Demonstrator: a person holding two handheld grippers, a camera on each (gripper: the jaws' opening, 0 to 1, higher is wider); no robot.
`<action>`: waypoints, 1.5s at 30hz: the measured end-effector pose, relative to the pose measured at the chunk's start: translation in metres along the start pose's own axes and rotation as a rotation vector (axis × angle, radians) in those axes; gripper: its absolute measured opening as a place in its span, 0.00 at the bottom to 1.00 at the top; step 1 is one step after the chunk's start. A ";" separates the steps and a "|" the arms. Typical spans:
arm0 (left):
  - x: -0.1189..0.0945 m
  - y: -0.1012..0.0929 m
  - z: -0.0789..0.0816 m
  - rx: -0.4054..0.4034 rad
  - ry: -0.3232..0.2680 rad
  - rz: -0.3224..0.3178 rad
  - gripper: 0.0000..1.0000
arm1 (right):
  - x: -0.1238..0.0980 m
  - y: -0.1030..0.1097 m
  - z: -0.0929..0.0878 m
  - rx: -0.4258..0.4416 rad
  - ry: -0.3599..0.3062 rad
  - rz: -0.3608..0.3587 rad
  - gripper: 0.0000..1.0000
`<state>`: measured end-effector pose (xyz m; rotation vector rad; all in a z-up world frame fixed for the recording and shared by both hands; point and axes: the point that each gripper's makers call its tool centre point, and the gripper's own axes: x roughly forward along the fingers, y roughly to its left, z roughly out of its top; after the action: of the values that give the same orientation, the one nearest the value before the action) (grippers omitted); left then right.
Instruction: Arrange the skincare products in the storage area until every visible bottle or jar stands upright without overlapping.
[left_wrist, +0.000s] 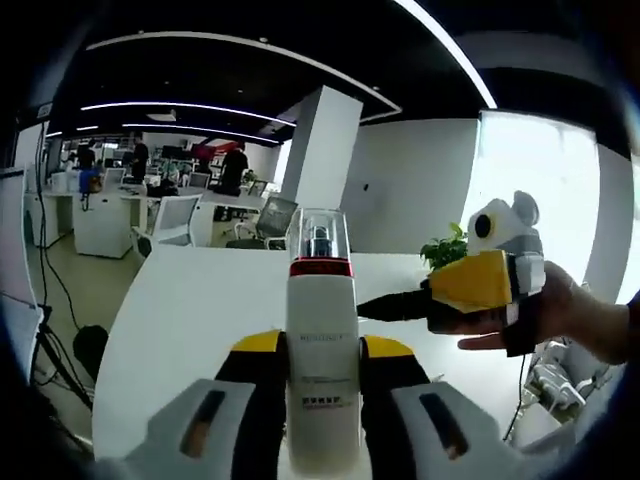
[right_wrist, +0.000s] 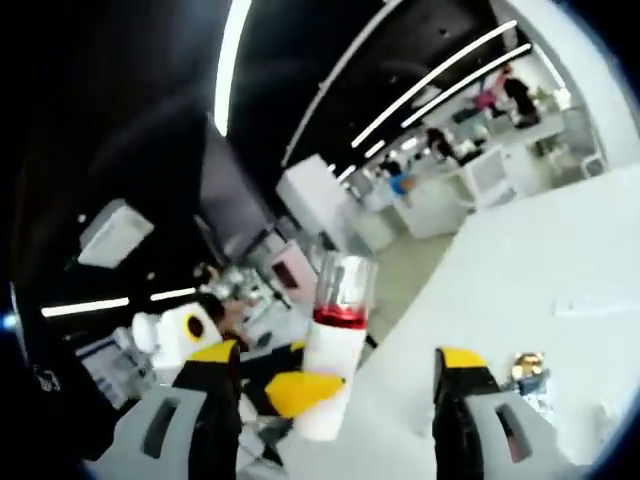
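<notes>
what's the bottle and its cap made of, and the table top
The bottle, held in the left claw, looks like opaque white plastic with a satin sheen. Its cap is clear, glossy plastic: the pump shows through it. The table top looks like smooth white laminate, though that is uncertain.

White bottle (left_wrist: 322, 370) with small printed label lines, too blurred to read, no other legible text

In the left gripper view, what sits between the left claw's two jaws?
A white bottle with a red band and clear cap stands upright between them, seemingly clamped, in the left gripper view.
</notes>
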<state>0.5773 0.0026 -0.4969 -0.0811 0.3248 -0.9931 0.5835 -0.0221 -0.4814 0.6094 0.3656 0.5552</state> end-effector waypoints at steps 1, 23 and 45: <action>0.000 -0.001 0.001 0.001 -0.001 -0.005 0.23 | -0.001 0.005 -0.002 0.004 -0.007 0.001 0.76; 0.003 -0.023 0.004 0.054 0.012 -0.044 0.24 | 0.006 0.019 -0.015 0.047 0.037 0.011 0.49; -0.028 -0.071 0.022 0.066 -0.042 -0.194 0.28 | -0.026 0.071 -0.008 -0.437 0.060 0.065 0.23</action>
<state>0.5125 -0.0148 -0.4541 -0.0749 0.2483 -1.1916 0.5325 0.0144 -0.4389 0.1841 0.2692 0.6918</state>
